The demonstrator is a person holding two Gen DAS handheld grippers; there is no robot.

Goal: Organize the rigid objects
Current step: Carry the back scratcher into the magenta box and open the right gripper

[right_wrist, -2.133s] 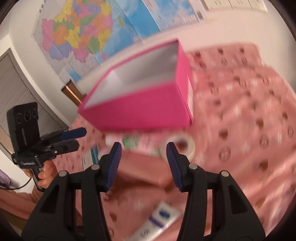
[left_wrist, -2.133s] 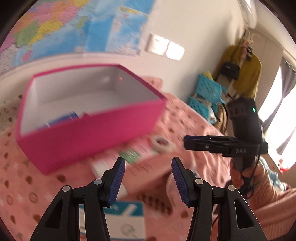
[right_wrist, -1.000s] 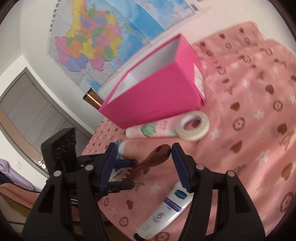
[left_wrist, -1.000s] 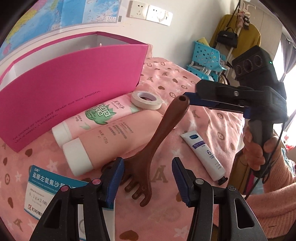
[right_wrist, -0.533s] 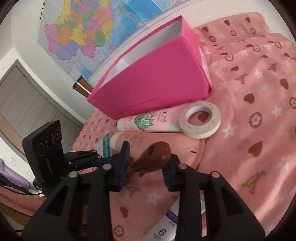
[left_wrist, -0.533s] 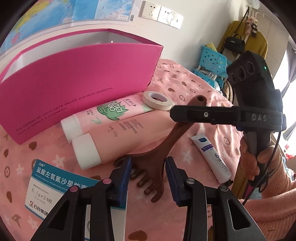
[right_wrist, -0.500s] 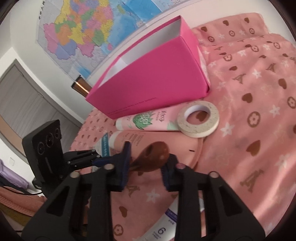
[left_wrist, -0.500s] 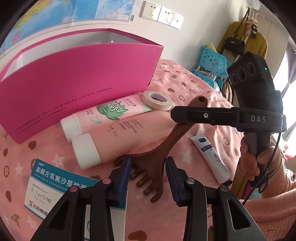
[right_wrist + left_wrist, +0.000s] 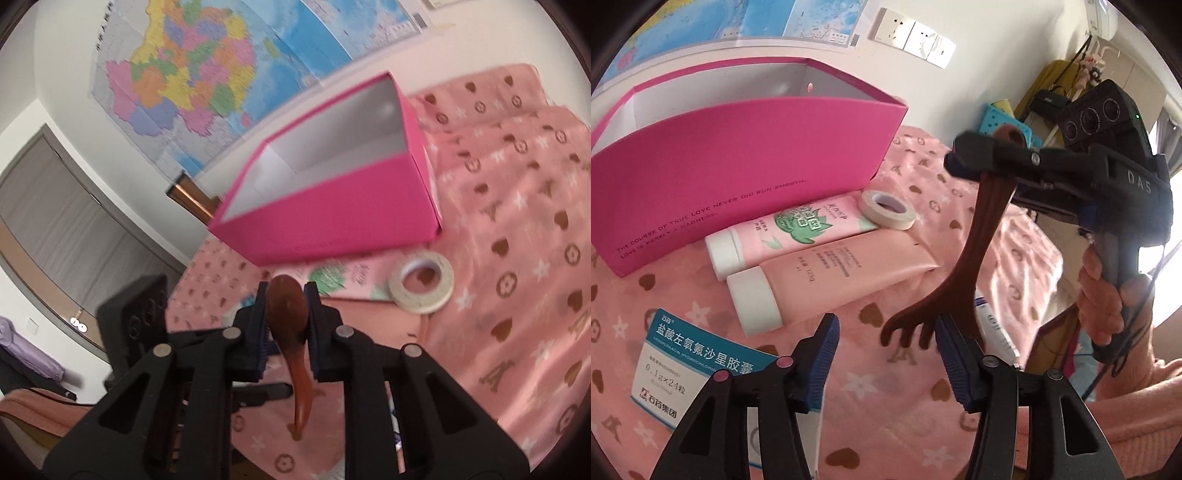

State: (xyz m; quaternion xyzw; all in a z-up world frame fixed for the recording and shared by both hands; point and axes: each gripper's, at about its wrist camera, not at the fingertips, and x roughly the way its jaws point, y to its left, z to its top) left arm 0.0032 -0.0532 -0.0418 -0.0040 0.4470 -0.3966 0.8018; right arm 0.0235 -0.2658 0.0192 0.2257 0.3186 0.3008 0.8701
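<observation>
Brown wood fills your right hand-held gripper (image 9: 286,325): its pads are pinched on the rounded handle end of the back scratcher (image 9: 964,266), whose claw end hangs down clear of the pink bedspread (image 9: 923,192). The jaws have just been closing, and now they press on the handle from both sides.

Your left hand-held gripper (image 9: 884,354) has just been opening; its blue pads stand apart with the claw end just ahead of them and nothing pressed between. It carries nothing.

Beyond the scratcher lie two pink tubes (image 9: 827,273) side by side, a roll of tape (image 9: 886,208) at their far ends, a small white tube (image 9: 993,328) partly hidden behind the scratcher, and a blue-and-white medicine carton (image 9: 690,362) near your left jaws. Behind them all stands the open pink box (image 9: 332,210), well apart from the scratcher.

You look to be in the carry step, with the scratcher lifted and the box as its likely home. Next, bring the handle up over the near wall of the box; the claw end dangles low, so raise it enough to clear the rim before you let go. Held by one end only, the scratcher may swing, so move steadily.
</observation>
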